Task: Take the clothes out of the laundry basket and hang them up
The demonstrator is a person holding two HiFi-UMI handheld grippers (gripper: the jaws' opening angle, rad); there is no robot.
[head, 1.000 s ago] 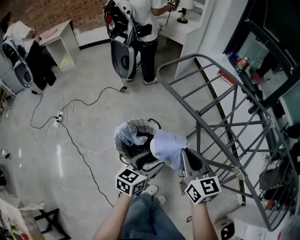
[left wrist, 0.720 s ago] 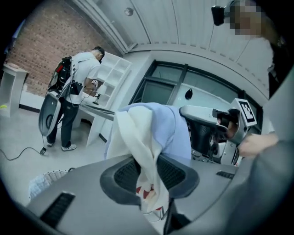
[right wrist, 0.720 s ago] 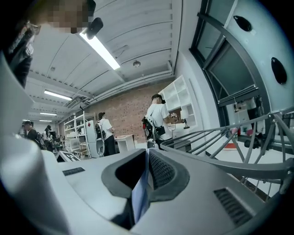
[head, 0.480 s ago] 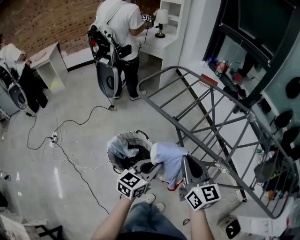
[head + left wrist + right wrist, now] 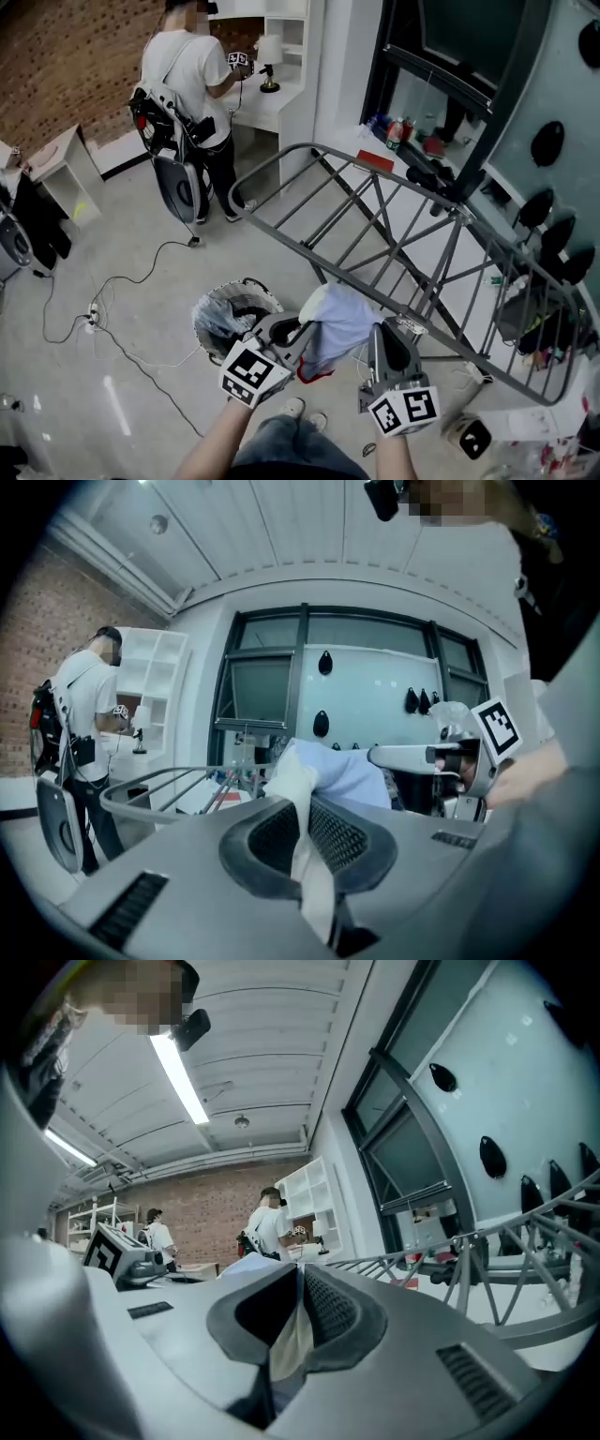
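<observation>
The garment is pale blue with red trim, the drying rack grey, the brick wall reddish-brown.

A pale blue piece of clothing with a bit of red at the bottom is pinched at two spots and hangs bunched up in the air. It is just above the round laundry basket and right beside the grey drying rack. The basket stands on the floor with more dark and light clothes inside.
</observation>
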